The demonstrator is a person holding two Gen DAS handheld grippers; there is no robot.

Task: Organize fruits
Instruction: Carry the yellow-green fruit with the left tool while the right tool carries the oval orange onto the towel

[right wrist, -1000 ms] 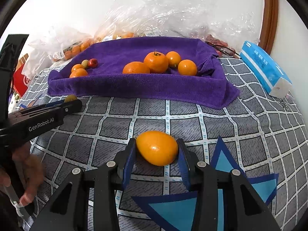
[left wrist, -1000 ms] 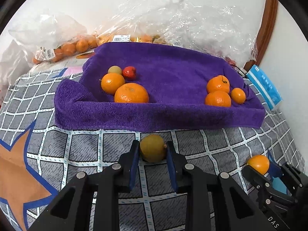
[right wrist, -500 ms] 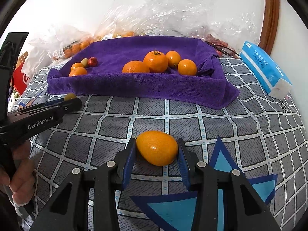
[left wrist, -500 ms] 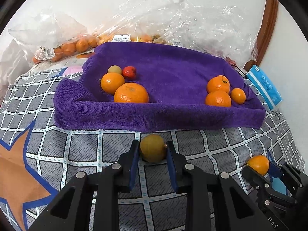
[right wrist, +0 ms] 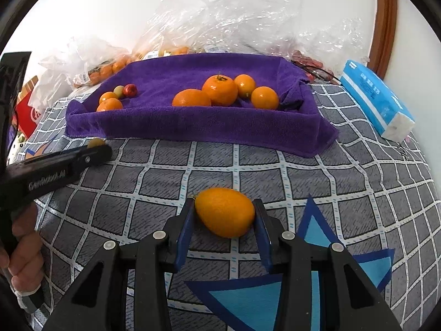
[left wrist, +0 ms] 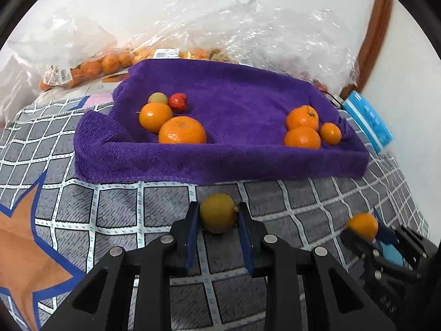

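Note:
My left gripper (left wrist: 217, 215) is shut on a small yellow-green round fruit (left wrist: 217, 213), just above the checked cloth in front of the purple towel (left wrist: 248, 102). In the right wrist view, my right gripper (right wrist: 224, 213) is shut on an oval orange fruit (right wrist: 224, 211), held over the cloth. The towel (right wrist: 193, 121) carries two groups of fruit. At its left lie two oranges (left wrist: 182, 130), a pale small fruit (left wrist: 157, 98) and a red one (left wrist: 177, 101). Several oranges (right wrist: 220, 89) cluster at its right. The right gripper with its orange fruit (left wrist: 362, 224) shows at the lower right of the left wrist view.
Clear plastic bags (left wrist: 248, 35) with more oranges (left wrist: 91, 67) pile behind the towel against the wall. A blue tissue pack (right wrist: 377, 99) lies at the right. A hand (right wrist: 22, 251) holds the left gripper's handle at the left of the right wrist view. A brown door frame (left wrist: 377, 27) stands at the right.

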